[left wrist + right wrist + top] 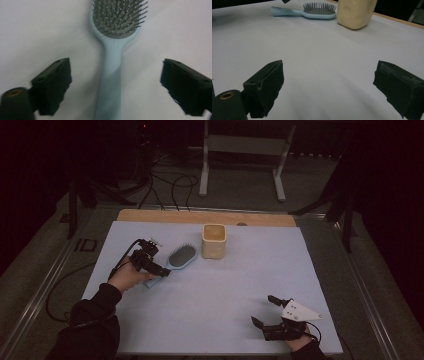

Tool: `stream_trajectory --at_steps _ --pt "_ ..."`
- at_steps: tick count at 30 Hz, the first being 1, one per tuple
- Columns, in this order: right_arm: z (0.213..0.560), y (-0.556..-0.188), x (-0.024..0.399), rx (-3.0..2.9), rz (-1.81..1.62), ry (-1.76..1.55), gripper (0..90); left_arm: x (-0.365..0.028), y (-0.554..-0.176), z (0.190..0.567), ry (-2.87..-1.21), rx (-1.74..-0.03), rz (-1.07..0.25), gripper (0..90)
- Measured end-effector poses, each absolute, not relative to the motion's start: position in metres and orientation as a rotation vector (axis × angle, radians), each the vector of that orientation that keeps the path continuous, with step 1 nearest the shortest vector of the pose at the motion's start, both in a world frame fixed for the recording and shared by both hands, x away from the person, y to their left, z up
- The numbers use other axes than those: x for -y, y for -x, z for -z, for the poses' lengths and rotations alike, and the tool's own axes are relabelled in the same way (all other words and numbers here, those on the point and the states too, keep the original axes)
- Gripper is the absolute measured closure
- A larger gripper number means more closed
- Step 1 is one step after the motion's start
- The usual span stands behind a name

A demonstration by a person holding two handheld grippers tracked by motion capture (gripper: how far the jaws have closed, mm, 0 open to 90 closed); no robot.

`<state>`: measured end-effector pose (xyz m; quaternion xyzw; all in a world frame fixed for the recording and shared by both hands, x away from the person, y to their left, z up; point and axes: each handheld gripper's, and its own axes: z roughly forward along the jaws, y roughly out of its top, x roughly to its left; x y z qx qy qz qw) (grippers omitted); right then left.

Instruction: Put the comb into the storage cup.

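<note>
A light blue hairbrush (181, 256) lies bristles-up on the pale mat, its handle pointing to the near left. My left gripper (159, 260) hovers open over that handle. In the left gripper view the handle runs up between the two wide-apart jaws of the left gripper (115, 83) to the hairbrush head (116, 20), and neither jaw touches it. My right gripper (264, 310) rests open near the table's front right with nothing between its jaws. From the right gripper (328, 85) the hairbrush (312, 11) shows far off.
A cream square cup (214, 241) stands upright just right of the brush head, seen too as the cup (355, 12) in the right gripper view. The pale mat (225, 285) covers the table, with a wooden strip (200, 216) along the far edge. Cables and a stand lie beyond on the floor.
</note>
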<state>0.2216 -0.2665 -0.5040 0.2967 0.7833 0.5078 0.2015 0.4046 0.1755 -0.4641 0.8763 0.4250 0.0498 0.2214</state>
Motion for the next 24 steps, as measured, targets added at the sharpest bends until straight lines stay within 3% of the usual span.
stream_trajectory --at_steps 2,12,24 --pt "0.504 -0.222 0.267 -2.187 -1.42 -0.83 8.8 -0.173 -0.407 0.466 -2.435 -1.166 -0.114 0.4" --pt "0.504 -0.222 0.267 -2.19 -1.419 -0.828 8.9 -0.161 -0.417 0.475 -2.501 -1.149 -0.092 0.1" --pt "0.505 -0.222 0.267 -2.188 -1.431 -0.835 8.9 -0.15 -0.427 0.483 -2.559 -1.165 -0.103 24.7"
